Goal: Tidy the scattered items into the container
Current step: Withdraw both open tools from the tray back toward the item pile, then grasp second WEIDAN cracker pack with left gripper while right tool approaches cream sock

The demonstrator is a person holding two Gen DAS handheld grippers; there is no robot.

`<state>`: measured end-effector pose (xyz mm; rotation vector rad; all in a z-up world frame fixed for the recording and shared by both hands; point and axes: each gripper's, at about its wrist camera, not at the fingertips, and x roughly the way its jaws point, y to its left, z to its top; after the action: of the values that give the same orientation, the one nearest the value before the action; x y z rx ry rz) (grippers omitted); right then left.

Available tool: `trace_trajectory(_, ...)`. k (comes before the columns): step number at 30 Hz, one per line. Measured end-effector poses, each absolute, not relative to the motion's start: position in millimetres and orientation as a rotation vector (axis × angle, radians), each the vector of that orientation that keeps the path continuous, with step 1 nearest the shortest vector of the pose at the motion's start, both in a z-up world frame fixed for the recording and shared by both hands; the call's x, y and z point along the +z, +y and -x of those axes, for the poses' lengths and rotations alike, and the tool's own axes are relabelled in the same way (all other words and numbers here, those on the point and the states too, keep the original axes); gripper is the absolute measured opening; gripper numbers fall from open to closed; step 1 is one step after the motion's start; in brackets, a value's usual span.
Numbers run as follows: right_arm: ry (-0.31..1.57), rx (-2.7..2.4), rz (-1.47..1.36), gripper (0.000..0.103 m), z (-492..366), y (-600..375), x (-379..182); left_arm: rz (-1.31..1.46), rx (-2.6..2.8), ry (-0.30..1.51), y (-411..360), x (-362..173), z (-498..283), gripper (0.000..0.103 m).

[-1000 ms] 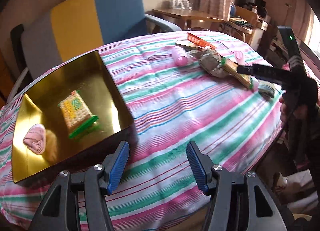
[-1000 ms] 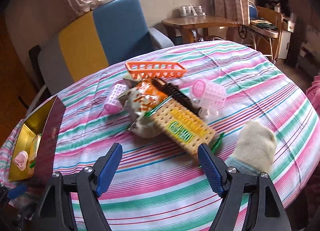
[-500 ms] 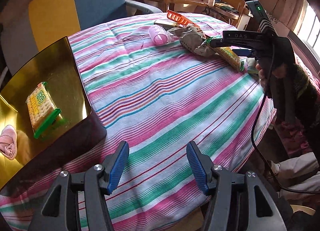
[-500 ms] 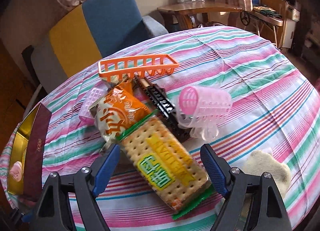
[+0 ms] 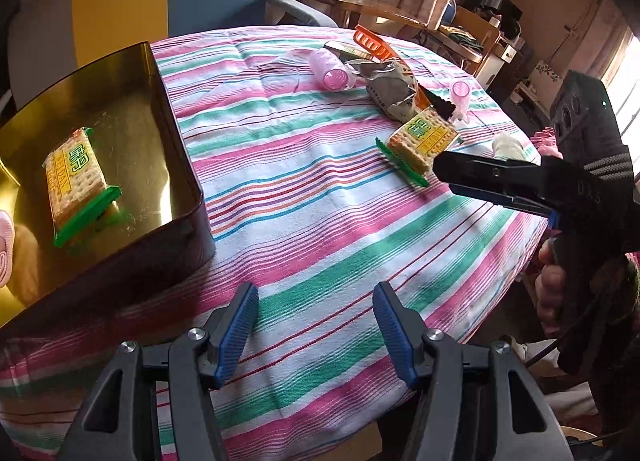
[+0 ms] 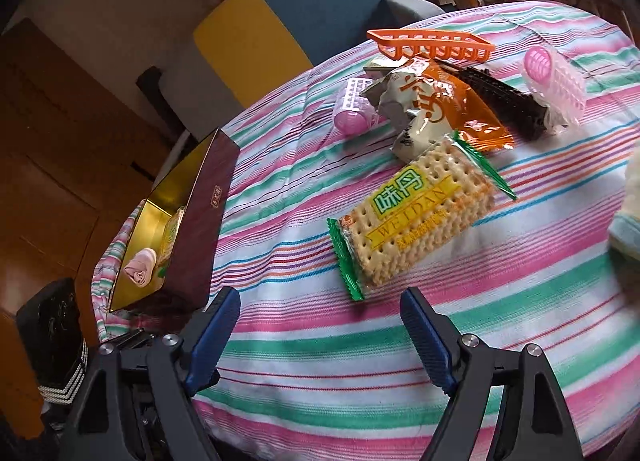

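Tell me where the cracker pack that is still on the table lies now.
In the right wrist view the cracker pack lies flat on the striped tablecloth, just ahead of the open right claw, touching the orange snack bag behind it.

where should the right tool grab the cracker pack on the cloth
Grip the cracker pack across its narrow width, pads on the two long edges, near the end with the green crimped seal closest to the right tool. It lies flat on the striped cloth, apart from the orange snack bag, so coming down from the near side looks clearest.
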<state>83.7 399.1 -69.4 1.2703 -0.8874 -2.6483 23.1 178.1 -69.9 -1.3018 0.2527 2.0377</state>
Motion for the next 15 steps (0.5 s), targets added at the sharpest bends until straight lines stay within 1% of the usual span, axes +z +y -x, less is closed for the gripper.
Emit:
trace_trajectory(6,-0.897,-2.846,-1.315,0.084,-117,434,-59,1.216,2.021,0.318,216,-53,-13,0.061)
trace_trajectory(15,-0.949,-2.939,-1.348,0.085,-146,463,-69,1.022,1.858,0.587,301,-37,2,0.061)
